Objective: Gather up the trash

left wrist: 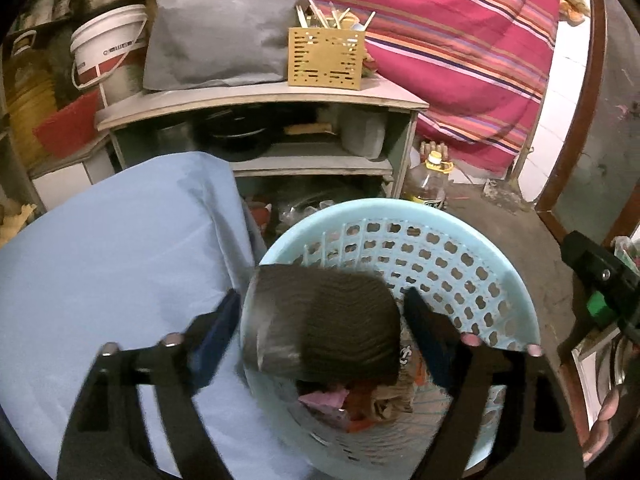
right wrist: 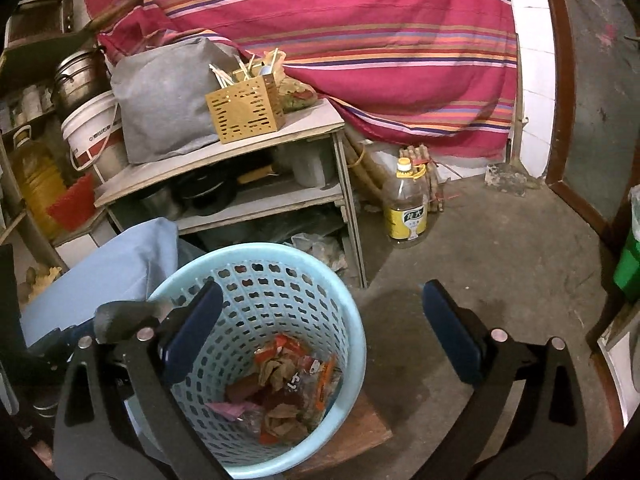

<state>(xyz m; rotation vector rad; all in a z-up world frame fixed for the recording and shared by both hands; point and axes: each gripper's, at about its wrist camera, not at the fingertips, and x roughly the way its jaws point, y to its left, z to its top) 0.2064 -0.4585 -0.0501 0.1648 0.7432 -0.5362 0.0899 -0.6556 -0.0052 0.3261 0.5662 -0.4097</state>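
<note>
Striped red cloth (right wrist: 360, 40) draped across the back, hanging down to the concrete floor (right wrist: 500, 260). In front of it, a grey wooden shelf unit (right wrist: 224, 160) carrying a grey fabric cover (right wrist: 160, 108) and a perforated yellow utensil holder (right wrist: 244, 114) stuffed with chopsticks. To the left, a white bucket (right wrist: 86, 128) and a yellow oil jug (right wrist: 36, 176). Against the shelf's left foot, a pale blue cloth bundle (left wrist: 112, 280).

Below, standing just in front of the shelf unit, a light blue perforated basket (right wrist: 320, 292), its base on a brown wooden board (right wrist: 360, 436). At the bottom of it, a litter of wrappers (right wrist: 288, 392): orange, red, brown, one pink scrap. Right of the shelf, on the floor, a near-empty plastic bottle (right wrist: 406, 204) with yellow cap and label.

Over the basket's mouth, left gripper (left wrist: 320, 332), jaws spread wide, a dark crumpled piece of trash (left wrist: 320, 320) between them with a gap on both sides, pads not pressing on it. Right gripper (right wrist: 320, 332) above the basket's right rim, jaws at full spread, nothing held, only basket and floor showing through.
</note>
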